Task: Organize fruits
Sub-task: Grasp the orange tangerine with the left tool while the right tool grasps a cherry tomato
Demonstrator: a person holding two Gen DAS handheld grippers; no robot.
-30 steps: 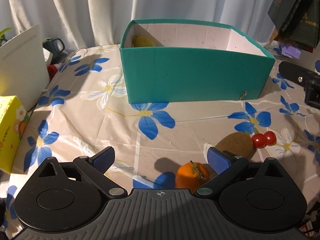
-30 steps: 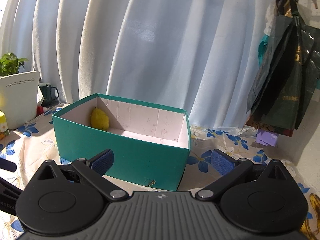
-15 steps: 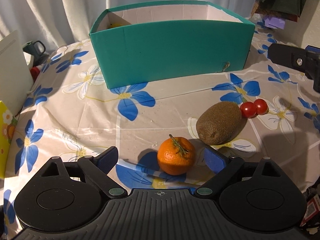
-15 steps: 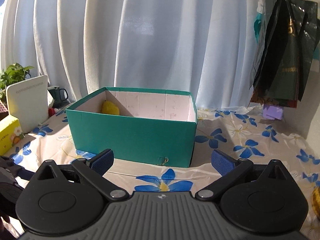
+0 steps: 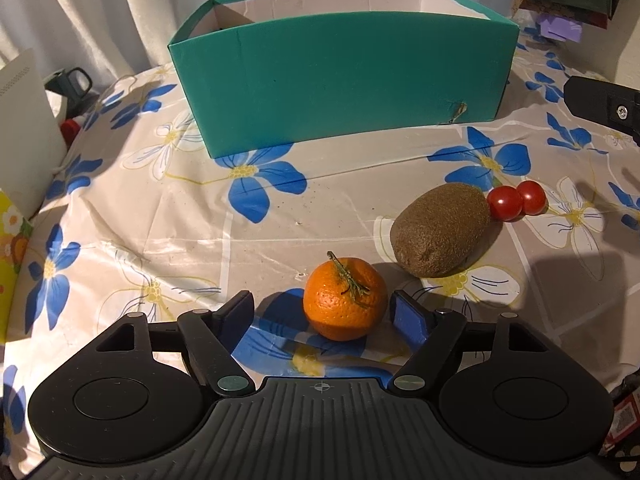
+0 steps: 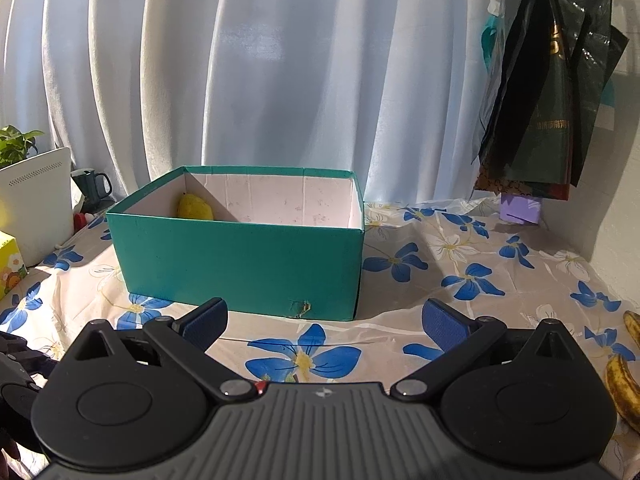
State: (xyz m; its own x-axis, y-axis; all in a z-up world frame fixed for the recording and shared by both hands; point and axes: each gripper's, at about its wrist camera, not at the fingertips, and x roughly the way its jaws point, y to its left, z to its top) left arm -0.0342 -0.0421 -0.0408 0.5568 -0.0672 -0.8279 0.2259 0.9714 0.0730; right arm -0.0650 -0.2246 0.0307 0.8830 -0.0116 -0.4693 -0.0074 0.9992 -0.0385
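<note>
An orange tangerine (image 5: 345, 298) with a green stem lies on the flowered tablecloth between the fingers of my left gripper (image 5: 325, 314). Its jaws are closing; the right pad sits right beside the fruit, the left pad is still a gap away. A brown kiwi (image 5: 440, 229) and two cherry tomatoes (image 5: 516, 202) lie just right of it. Behind stands the open teal box (image 5: 344, 80), with a yellow fruit (image 6: 195, 207) in its far left corner. My right gripper (image 6: 326, 322) hovers open and empty in front of the box (image 6: 240, 260).
Spotted bananas (image 6: 622, 380) lie at the right table edge. A white device (image 6: 34, 200), a dark mug (image 6: 91, 186) and a yellow carton (image 5: 10, 256) stand at the left. Dark bags (image 6: 548, 92) hang at the right before the curtain.
My left gripper dropped toward the table and tilted down, its fingers narrowing around the tangerine, now between them. The right gripper's view swung and settled facing the box.
</note>
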